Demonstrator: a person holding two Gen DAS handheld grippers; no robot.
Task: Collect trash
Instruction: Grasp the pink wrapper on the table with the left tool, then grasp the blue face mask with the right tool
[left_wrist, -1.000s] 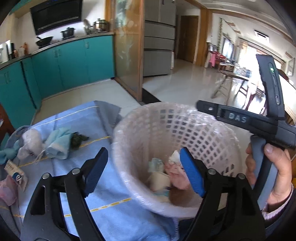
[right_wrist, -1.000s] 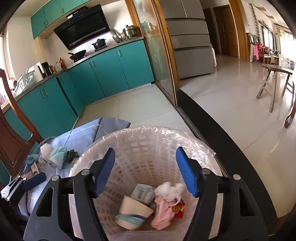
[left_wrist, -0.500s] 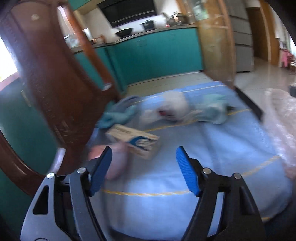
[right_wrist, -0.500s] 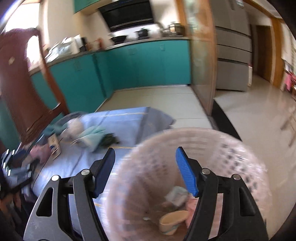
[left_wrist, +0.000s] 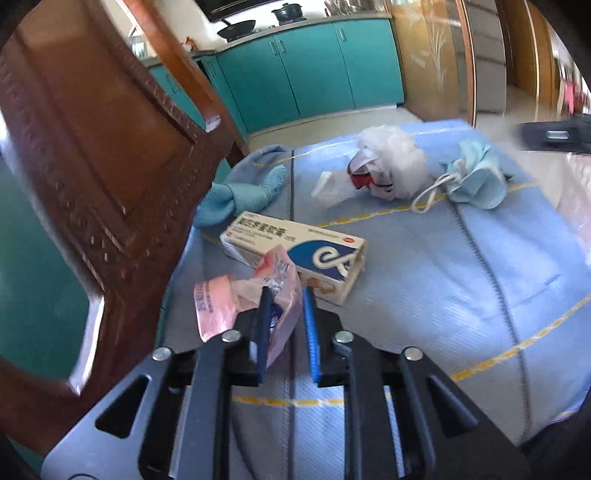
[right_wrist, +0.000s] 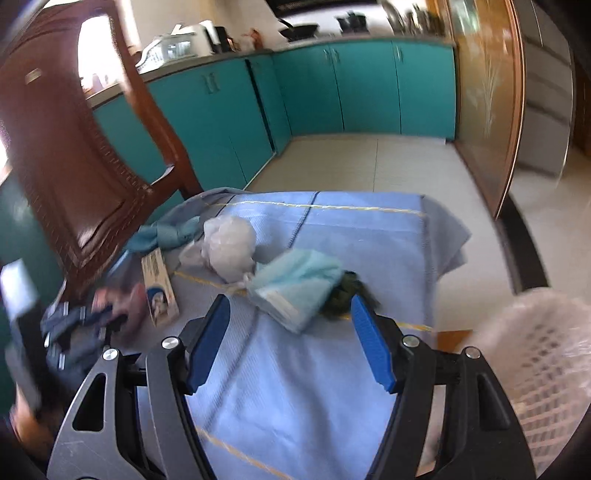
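Note:
Trash lies on a table under a blue cloth (left_wrist: 443, 280). My left gripper (left_wrist: 285, 295) is at the table's left edge; its jaws are closing and the pads press a crumpled pink wrapper (left_wrist: 221, 299). Just behind it lies a white and blue medicine box (left_wrist: 295, 247). Farther back lie a white plastic wad (left_wrist: 391, 166) and a blue face mask (left_wrist: 476, 177). My right gripper (right_wrist: 290, 306) is open and hovers in front of the face mask (right_wrist: 295, 284), with nothing between its fingers. A dark green scrap (right_wrist: 343, 291) lies beside the mask.
A carved wooden chair back (left_wrist: 92, 147) stands close on the left. A teal glove (left_wrist: 236, 192) lies at the cloth's far left. The lined white basket (right_wrist: 546, 350) is at the lower right. Teal cabinets (right_wrist: 332, 88) line the far wall.
Both grippers swung left from above the basket to the table. The left gripper shut on the pink wrapper. The right stayed open and now faces the mask.

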